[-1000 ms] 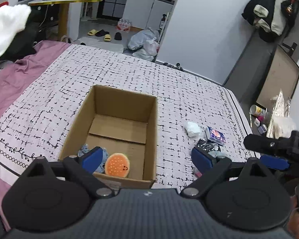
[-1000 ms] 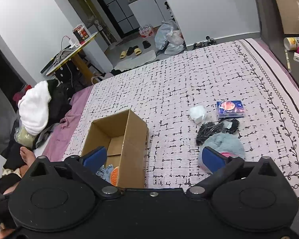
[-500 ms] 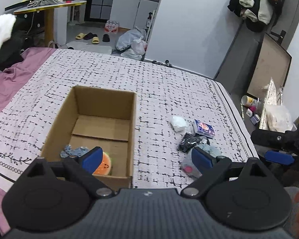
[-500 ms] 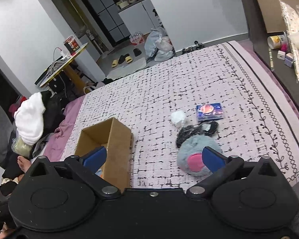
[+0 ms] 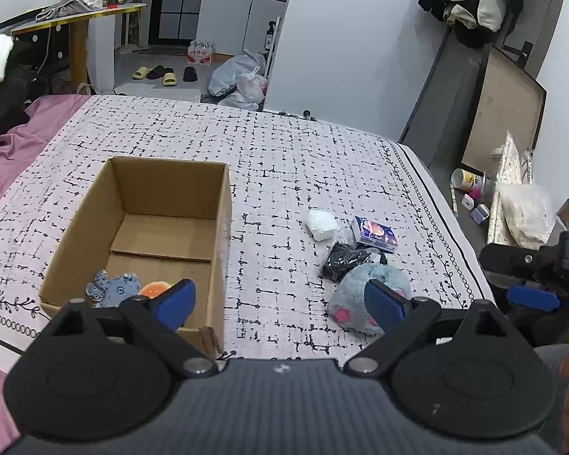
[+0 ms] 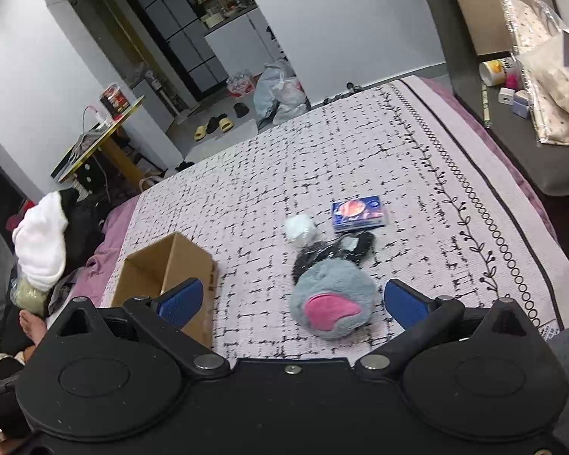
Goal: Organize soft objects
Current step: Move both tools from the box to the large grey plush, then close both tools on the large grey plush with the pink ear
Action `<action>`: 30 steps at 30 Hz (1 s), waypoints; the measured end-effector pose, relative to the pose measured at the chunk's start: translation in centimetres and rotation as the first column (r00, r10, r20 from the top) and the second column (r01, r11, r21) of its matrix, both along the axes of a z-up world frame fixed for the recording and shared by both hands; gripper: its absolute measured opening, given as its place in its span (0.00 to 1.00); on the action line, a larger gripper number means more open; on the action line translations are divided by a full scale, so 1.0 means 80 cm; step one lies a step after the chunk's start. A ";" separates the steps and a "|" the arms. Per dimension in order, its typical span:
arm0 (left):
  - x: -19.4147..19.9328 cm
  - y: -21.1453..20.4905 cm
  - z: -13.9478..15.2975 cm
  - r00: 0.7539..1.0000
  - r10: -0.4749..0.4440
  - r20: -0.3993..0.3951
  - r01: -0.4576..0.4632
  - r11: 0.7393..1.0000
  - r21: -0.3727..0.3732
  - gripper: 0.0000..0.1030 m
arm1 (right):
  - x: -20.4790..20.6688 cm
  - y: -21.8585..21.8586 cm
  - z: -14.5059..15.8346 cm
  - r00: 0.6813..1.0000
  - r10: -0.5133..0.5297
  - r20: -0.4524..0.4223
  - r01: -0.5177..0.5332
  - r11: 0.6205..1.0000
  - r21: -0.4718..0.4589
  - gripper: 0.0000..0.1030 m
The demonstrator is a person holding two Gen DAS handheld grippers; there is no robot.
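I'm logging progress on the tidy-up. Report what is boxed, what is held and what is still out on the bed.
Done: a blue plush and an orange plush lie in the cardboard box. In hand: nothing; left gripper and right gripper are both open, the right one over the grey plush. Left: that plush, the white bundle, black bag and blue packet.

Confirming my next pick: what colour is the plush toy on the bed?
Grey plush toy with a pink patch, clearest in the right wrist view.

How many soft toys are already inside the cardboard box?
2. A blue-grey plush toy lies at the near end of the brown cardboard box, and an orange round plush sits right beside it, partly behind the left gripper's blue finger. More could be hidden there.
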State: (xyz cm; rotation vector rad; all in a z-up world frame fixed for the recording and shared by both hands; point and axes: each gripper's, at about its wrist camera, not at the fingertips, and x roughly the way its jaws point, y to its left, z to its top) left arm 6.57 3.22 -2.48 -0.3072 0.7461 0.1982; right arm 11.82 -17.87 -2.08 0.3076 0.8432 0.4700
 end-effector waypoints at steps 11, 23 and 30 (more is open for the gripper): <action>0.022 -0.026 -0.025 0.999 -0.021 0.028 0.022 0.999 -0.029 0.90 | 0.025 -0.021 -0.047 0.995 -0.018 -0.099 0.023 0.999 0.044 0.83; 0.050 -0.040 -0.058 0.998 -0.066 -0.010 0.065 0.995 -0.071 0.70 | 0.062 -0.013 -0.078 0.987 -0.044 -0.155 0.058 0.995 0.087 0.74; 0.064 -0.032 -0.068 0.998 -0.047 -0.034 0.044 0.996 -0.082 0.59 | 0.084 0.012 -0.105 0.978 -0.044 -0.205 0.069 0.990 0.119 0.73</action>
